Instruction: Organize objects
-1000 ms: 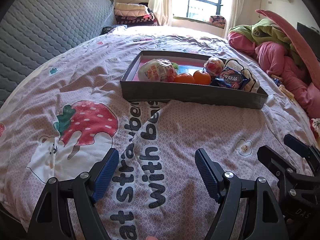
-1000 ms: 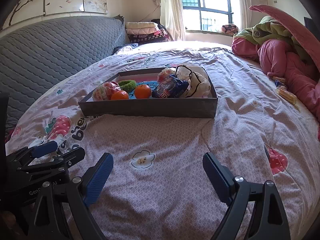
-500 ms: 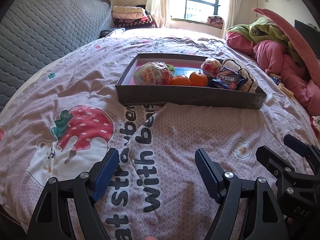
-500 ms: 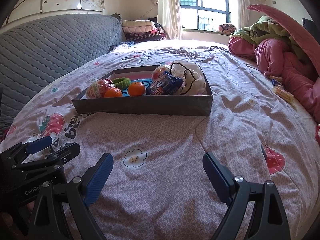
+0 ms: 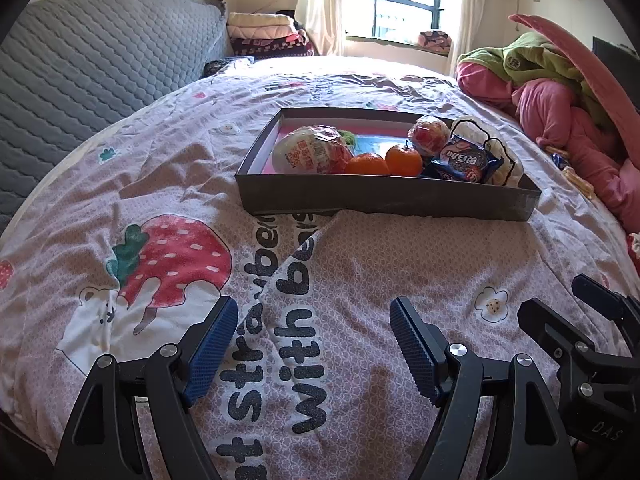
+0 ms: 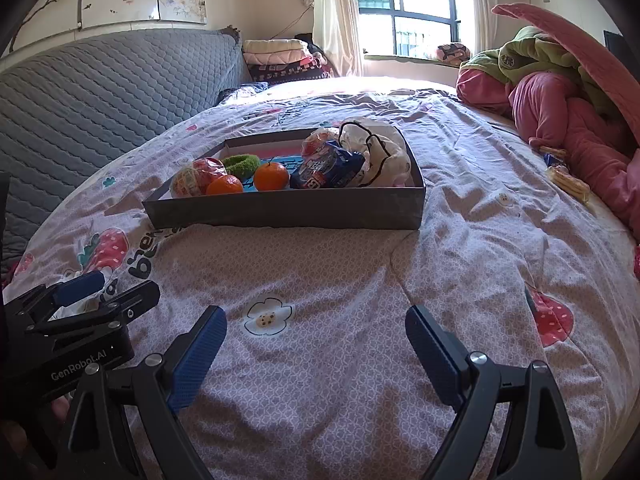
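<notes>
Left wrist view is showing the left tongs (image 5: 312,344) hanging low over the bedspread (image 5: 360,264) with their blue pads (image 5: 210,350) spread wide and nothing between them; the right wrist view is showing the right tongs (image 6: 316,356) the same way, apart and empty, just beside their partner and pointing along the bed. Both are tilting forward and slightly down, so each camera is looking across the quilt toward the tray (image 5: 384,196), which is sitting on the bed well ahead of them. Inside it are lying a wrapped ball (image 5: 310,150) at the left, two oranges (image 5: 404,159) touching side by side in the middle, a green ring (image 6: 240,165) behind them, a blue snack pack (image 5: 466,162) and a white bag (image 6: 378,152) at the right end. Judging from this, the organizing is sitting between steps: most things are already gathered in the tray, and neither tool is committing to anything yet. A small yellow packet (image 6: 568,182) is lying loose on the bedspread near the pink blankets (image 6: 576,120), apart from the tray, and it is probably the next candidate; reaching it is calling for the right tongs to be swinging rightward and forward, keeping their gap wide until the pads are straddling it.
</notes>
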The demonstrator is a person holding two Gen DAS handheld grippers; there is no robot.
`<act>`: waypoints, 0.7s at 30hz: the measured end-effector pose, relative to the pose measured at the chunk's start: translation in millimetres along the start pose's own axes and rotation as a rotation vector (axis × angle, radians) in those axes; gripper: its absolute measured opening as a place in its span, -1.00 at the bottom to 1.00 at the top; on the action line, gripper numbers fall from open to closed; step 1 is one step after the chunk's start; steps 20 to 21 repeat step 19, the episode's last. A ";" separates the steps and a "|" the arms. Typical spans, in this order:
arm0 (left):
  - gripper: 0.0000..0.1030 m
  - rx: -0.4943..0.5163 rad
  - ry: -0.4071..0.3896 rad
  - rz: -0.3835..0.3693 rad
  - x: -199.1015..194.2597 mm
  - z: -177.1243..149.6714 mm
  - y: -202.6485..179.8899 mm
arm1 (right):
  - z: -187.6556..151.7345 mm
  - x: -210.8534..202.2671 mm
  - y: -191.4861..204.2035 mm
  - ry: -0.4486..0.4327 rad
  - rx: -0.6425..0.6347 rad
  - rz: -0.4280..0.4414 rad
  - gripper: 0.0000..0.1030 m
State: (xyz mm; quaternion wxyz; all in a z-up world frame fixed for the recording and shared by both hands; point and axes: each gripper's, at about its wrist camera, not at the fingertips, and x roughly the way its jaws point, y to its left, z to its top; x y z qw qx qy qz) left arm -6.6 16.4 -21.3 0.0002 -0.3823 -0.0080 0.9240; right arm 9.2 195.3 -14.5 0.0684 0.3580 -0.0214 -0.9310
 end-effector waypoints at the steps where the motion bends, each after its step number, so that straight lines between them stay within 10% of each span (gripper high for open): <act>1: 0.54 0.003 0.004 -0.002 0.2 -0.3 -0.6 | 0.1 0.2 0.1 0.001 0.000 0.001 0.76; 21: 0.54 -0.013 0.005 0.014 1.4 0.3 4.0 | -0.9 3.3 3.2 0.011 -0.012 -0.004 0.76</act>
